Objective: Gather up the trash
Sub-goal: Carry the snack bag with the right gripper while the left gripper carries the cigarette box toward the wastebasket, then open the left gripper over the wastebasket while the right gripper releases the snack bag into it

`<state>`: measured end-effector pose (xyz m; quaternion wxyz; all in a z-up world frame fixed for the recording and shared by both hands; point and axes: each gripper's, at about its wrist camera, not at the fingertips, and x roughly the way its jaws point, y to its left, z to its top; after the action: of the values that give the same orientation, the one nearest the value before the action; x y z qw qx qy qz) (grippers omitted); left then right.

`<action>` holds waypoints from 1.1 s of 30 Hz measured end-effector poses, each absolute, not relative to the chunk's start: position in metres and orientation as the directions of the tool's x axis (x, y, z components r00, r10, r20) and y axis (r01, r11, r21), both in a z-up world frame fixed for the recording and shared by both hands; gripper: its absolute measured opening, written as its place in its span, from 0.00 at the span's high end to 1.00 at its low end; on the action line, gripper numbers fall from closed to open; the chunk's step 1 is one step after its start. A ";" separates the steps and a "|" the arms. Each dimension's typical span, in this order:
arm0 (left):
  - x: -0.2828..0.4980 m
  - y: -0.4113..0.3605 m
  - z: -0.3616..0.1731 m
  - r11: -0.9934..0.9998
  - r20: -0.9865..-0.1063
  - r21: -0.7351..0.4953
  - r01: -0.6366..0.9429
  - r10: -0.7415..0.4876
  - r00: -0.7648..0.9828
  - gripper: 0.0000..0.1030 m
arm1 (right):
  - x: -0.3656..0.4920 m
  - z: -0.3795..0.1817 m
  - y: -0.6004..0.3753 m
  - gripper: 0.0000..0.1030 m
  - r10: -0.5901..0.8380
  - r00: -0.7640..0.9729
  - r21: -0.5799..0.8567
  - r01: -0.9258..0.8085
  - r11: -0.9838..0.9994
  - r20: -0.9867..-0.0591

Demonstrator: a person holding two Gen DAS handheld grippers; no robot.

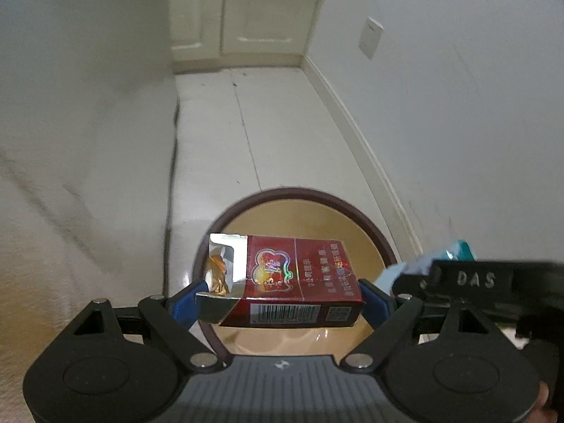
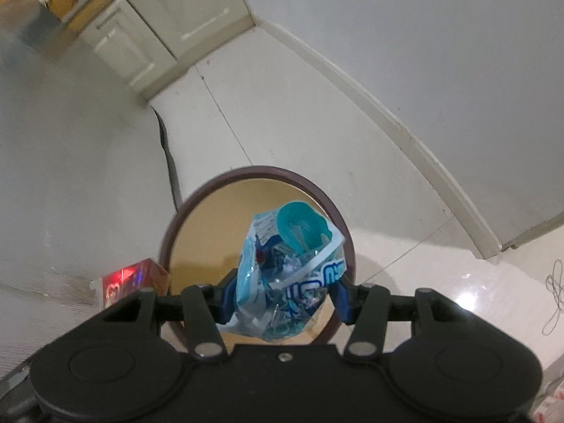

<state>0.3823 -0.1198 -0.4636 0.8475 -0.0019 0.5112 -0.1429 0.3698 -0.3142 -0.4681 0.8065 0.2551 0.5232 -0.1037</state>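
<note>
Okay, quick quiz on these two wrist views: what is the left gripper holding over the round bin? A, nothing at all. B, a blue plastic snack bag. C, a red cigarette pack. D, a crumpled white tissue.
C: in the left wrist view the left gripper clamps a red cigarette pack between its blue pads, right above the round bin; the blue plastic bag is in the right gripper.
</note>
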 end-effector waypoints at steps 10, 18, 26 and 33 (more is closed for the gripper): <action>0.394 -0.130 -0.507 0.938 -0.897 -0.160 0.309 -0.269 0.351 0.13 | 0.390 -0.492 -0.313 0.47 0.079 0.374 0.237 0.398 0.886 -0.924; 0.399 -0.131 -0.523 0.945 -0.917 -0.127 0.300 -0.228 0.329 0.01 | 0.389 -0.498 -0.313 0.47 0.085 0.388 0.252 0.405 0.879 -0.918; 0.398 -0.133 -0.524 0.947 -0.934 -0.099 0.304 -0.194 0.299 0.00 | 0.392 -0.503 -0.308 0.41 0.136 0.399 0.296 0.372 0.880 -0.907; 0.396 -0.134 -0.528 0.946 -0.944 -0.092 0.311 -0.182 0.276 0.00 | 0.393 -0.503 -0.311 0.23 0.166 0.403 0.320 0.354 0.879 -0.900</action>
<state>0.3963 -0.1339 -0.5282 0.7967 0.0555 0.5816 -0.1549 0.3928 -0.3110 -0.5029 0.8026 0.2390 0.5434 -0.0587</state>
